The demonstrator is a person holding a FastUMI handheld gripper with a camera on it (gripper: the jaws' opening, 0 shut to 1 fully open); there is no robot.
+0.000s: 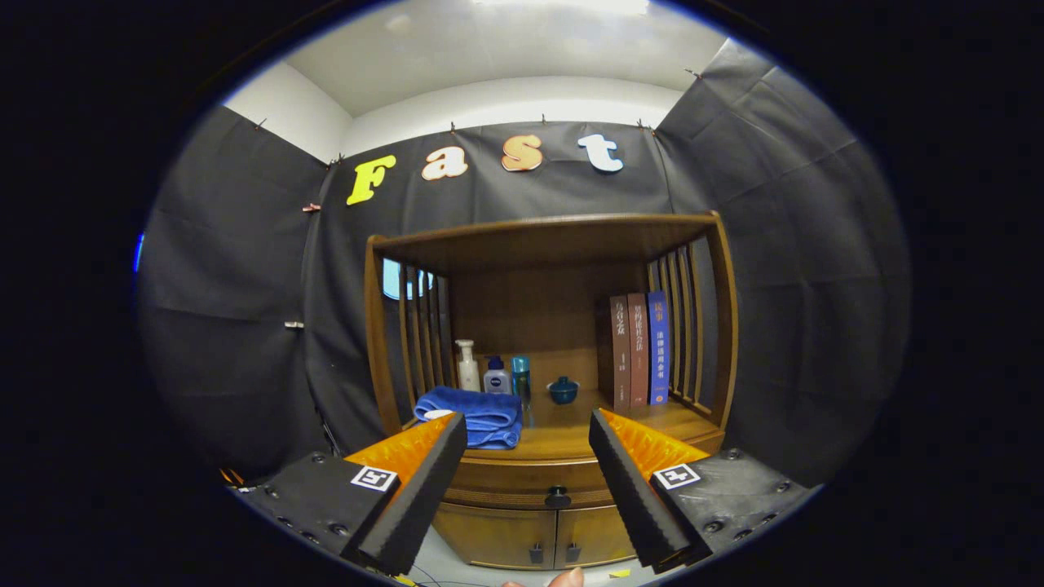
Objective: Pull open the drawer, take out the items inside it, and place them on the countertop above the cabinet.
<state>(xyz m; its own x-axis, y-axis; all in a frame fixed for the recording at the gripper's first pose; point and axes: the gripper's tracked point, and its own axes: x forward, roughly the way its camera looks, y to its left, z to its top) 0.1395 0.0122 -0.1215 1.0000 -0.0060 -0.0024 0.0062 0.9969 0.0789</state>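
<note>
Drawer: shut, dark round knob, lower centre, between the claw fingers.
Table: smooth brown wood, slatted sides, carrying folded blue towel, bottles, blue bowl, upright books.
Room: wrinkled black cloth walls.
Claw: fingers apart, gripping nothing.

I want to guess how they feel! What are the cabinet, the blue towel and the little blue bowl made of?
The cabinet looks like brown varnished wood: grain and a soft shine. The blue towel seems fluffy cloth, folded in soft rolls. The little blue bowl looks like glazed ceramic, maybe glass. The tongs are open, short of the drawer knob.
</note>
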